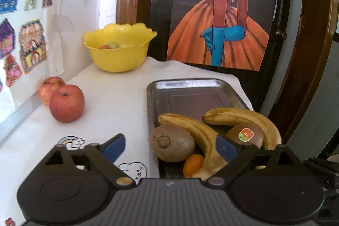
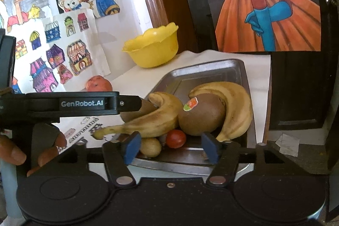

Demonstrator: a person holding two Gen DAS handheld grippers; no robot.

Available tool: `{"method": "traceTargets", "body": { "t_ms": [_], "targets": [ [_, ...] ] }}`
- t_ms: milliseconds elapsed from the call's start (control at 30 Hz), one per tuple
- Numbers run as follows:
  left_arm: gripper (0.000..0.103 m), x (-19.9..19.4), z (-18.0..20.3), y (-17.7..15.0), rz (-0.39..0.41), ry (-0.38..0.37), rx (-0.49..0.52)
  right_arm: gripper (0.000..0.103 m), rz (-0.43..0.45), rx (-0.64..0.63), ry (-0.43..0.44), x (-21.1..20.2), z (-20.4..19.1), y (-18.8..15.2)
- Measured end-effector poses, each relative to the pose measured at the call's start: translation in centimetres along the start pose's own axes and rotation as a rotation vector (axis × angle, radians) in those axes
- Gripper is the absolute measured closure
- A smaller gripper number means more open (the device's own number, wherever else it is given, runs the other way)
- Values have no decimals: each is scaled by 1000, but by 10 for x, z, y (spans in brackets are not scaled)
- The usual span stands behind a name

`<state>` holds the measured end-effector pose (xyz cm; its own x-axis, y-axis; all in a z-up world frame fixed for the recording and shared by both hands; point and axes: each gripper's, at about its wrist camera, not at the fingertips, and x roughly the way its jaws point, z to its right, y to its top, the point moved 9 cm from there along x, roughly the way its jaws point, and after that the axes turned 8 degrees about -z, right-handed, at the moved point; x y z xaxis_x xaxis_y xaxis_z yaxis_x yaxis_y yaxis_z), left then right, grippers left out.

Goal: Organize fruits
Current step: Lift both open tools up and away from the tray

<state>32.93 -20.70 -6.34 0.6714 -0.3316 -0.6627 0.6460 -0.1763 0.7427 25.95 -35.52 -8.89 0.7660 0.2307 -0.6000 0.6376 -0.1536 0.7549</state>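
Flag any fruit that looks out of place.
Two apples sit loose on the white cloth by the wall, in neither the yellow bowl nor the metal tray, where the other fruit lies.

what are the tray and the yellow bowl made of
Tray: looks like metal, probably steel, with a dull-shiny grey finish; its rim and floor reflect light.
Yellow bowl: seems plastic, smooth and slightly glossy, in one even colour with a moulded scalloped rim.
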Motion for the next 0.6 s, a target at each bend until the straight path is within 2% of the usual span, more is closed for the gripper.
{"method": "traceTargets", "body": {
  "t_ms": [67, 267, 433, 600],
  "targets": [
    [2, -14, -2, -1, 20, 9, -1, 22, 17, -2, 2, -11, -5, 0],
    [1, -63, -13, -13, 66, 36, -16, 3, 75, -6, 4, -56, -29, -3],
    [0, -115, -25, -34, 111, 59, -34, 1, 108, -23, -22, -97, -55, -20],
    [0, -165, -42, -67, 144, 92, -43, 1, 115, -14, -80, -136, -82, -51]
  ]
}}
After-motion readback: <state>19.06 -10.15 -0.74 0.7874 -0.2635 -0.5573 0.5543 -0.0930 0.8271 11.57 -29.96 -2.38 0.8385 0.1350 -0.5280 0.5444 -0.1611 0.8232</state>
